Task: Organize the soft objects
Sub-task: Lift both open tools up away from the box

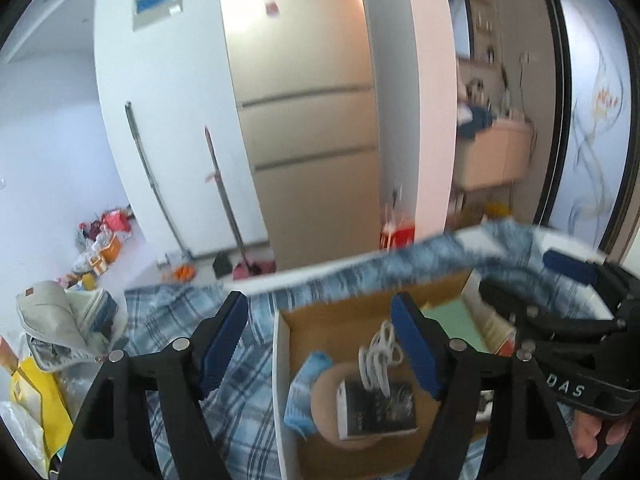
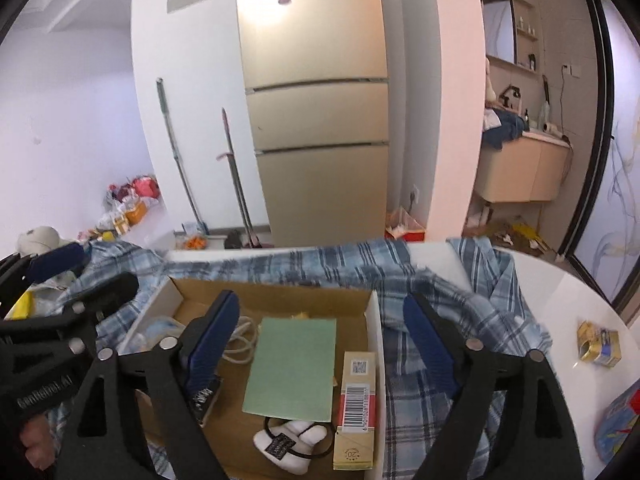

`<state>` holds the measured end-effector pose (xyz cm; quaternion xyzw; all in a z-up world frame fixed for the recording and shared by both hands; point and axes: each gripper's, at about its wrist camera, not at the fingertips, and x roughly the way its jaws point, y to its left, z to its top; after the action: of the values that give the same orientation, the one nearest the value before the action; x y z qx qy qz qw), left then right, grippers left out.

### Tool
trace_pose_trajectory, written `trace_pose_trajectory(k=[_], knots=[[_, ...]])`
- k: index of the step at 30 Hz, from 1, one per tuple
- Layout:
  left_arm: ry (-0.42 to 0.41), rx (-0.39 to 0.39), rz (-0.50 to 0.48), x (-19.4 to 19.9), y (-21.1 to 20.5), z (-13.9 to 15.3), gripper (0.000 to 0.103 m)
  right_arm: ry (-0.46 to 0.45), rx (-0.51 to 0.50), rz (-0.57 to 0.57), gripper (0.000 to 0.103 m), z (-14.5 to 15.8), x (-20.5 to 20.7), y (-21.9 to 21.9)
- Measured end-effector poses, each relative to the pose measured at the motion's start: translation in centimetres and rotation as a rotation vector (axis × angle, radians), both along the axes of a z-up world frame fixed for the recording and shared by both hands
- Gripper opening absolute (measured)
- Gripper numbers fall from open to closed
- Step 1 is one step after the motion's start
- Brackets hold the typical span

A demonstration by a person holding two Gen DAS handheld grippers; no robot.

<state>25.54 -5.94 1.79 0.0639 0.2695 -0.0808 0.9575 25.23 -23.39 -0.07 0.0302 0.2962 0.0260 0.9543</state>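
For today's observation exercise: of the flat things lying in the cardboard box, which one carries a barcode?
The long, narrow beige carton lying along the cardboard box's right wall: a red band with a barcode crosses it. The green booklet beside it is plain.

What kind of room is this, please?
Probably a lived-in home: a tall fridge stands against the wall, mops lean beside it, and a bathroom vanity shows through the doorway at right.

Home interior: fridge (image 2: 316,100), mop (image 2: 180,160) against wall, bathroom vanity (image 2: 520,168) beyond doorway.
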Motion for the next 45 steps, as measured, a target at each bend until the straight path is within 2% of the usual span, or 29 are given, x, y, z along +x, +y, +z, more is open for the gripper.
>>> trace_pose_trajectory(k=[1,2,4,8,12,14,15,21,26,30,33,38,45], knots=[[-0.031,-0.015,0.001,-0.5,0.2,0.7,0.079,-0.008,0.005,0.007,0.087,0.5,-0.2,-0.1],[-0.057,-0.022,0.006,-0.9,0.3,1.2,0.086,-0.028,0.005,0.002,0.087,1.2,-0.6,-0.3],[-0.129,-0.012,0.007,-2.5,0.2,2.8,0.088,-0.079,-0.005,-0.012,0.093,2.4,-1.6,-0.6],[-0.252,0.003,0.006,-6.1,-0.6,6.0,0.089,-0.171,-0.025,-0.028,0.096,5.3,-3.7,-1.0],[-0.331,-0.047,0.003,-9.7,-0.3,8.6,0.09,-0.233,-0.011,-0.019,0.101,7.6,-6.2,-1.5],[-0.344,-0.037,0.024,-10.9,-0.2,9.2,0.101,-0.267,-0.013,-0.02,0.102,8.4,-7.8,-1.5],[-0.361,-0.051,0.018,-11.8,-0.1,9.5,0.102,-0.284,-0.018,-0.023,0.102,8.9,-8.6,-1.5],[-0.431,-0.084,0.026,-16.5,0.9,10.3,0.103,-0.372,-0.002,-0.026,0.102,10.7,-13.1,-2.0],[-0.488,-0.115,0.036,-20.2,2.4,11.1,0.103,-0.423,-0.027,-0.017,0.102,11.5,-16.0,-1.9],[-0.488,-0.15,0.025,-22.1,3.3,11.4,0.103,-0.449,-0.03,-0.009,0.102,11.9,-17.5,-1.8],[-0.51,-0.139,0.033,-23.2,3.6,11.3,0.103,-0.463,-0.031,-0.004,0.102,11.8,-18.4,-1.7],[-0.591,-0.122,0.075,-25.6,4.3,10.1,0.103,-0.492,-0.05,-0.006,0.102,10.9,-20.0,-1.6],[-0.567,-0.157,0.062,-25.9,5.1,6.6,0.103,-0.53,-0.074,0.024,0.103,8.2,-21.4,-0.9]])
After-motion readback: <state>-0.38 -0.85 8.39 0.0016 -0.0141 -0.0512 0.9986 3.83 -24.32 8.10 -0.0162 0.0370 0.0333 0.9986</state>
